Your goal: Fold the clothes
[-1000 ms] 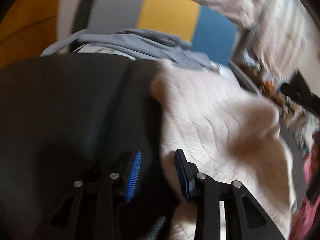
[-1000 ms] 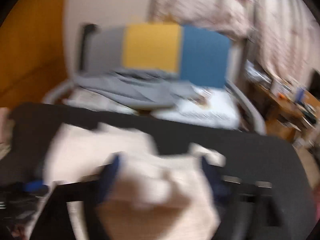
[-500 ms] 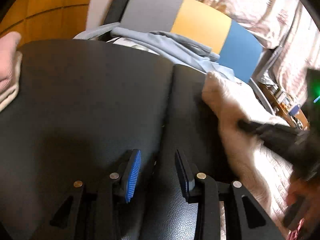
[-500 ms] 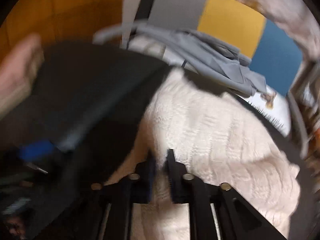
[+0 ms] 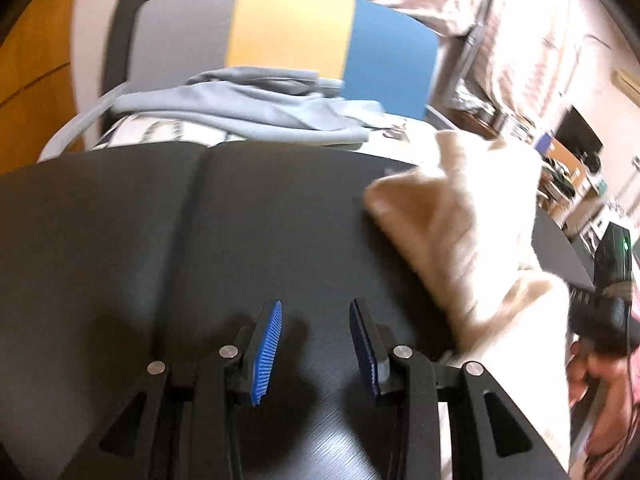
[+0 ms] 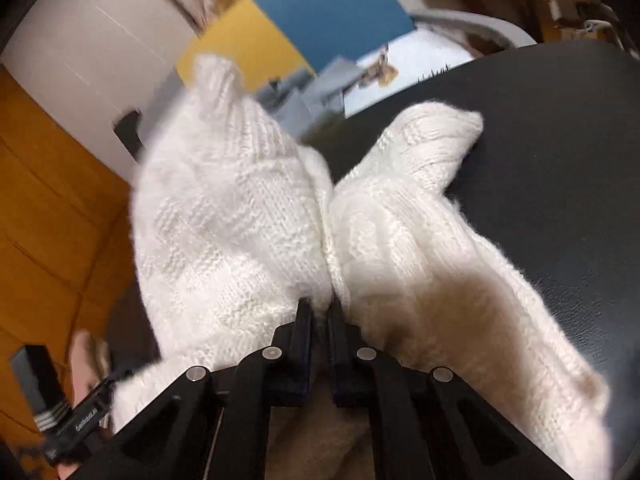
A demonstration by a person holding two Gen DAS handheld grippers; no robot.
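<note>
The right gripper (image 6: pixel 319 312) is pinched narrow on a bunched seam of the white knitted sweater (image 6: pixel 248 216), which spills out from its jaws in two lobes: one lifted up and to the left, the other trailing right onto the black table (image 6: pixel 560 168). In the left wrist view the same sweater (image 5: pixel 480 216) lies at the right side of the table, rising toward the right edge, and it runs from near right to far. The left gripper (image 5: pixel 316 344) has its blue-padded jaws wide and empty over bare black tabletop (image 5: pixel 240 220), the sweater well to their right. So the right gripper is the one on the cloth; the left would have to travel rightward to reach any loose edge. A grey garment (image 5: pixel 256 108) lies on the chair (image 5: pixel 288 40) beyond the table.
</note>
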